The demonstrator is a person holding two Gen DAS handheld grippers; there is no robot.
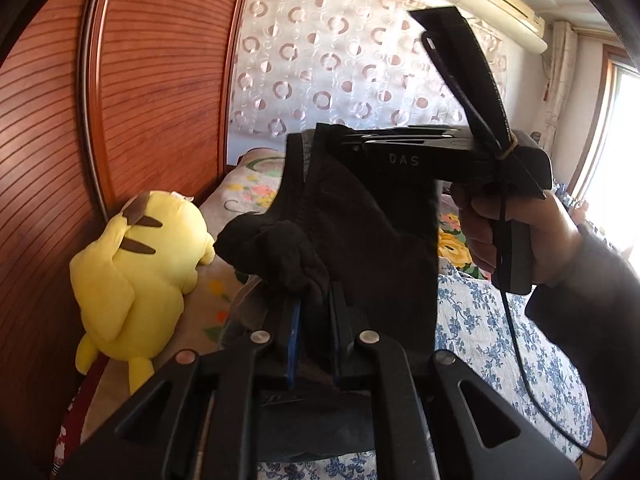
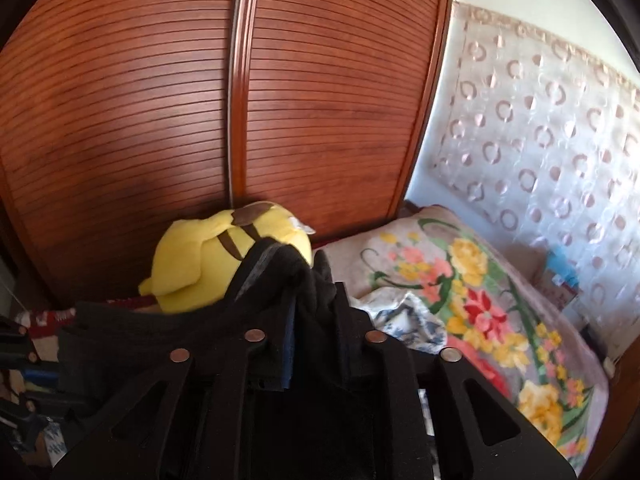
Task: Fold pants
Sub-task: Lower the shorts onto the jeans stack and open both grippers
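The black pants (image 1: 372,240) hang in the air above the bed, held at two points. My left gripper (image 1: 312,296) is shut on a bunched corner of the pants. In the left wrist view the right gripper tool (image 1: 448,156) is in a hand at the right, its jaws clamped on the upper edge of the cloth. In the right wrist view my right gripper (image 2: 314,300) is shut on a wad of the black pants (image 2: 280,272), which drape down to the left over the fingers.
A yellow plush toy (image 1: 140,276) lies against the brown slatted wardrobe (image 1: 152,100), also in the right wrist view (image 2: 208,264). The bed has a blue-flowered sheet (image 1: 500,340) and a bright floral blanket (image 2: 480,300). A patterned curtain (image 1: 340,60) hangs behind.
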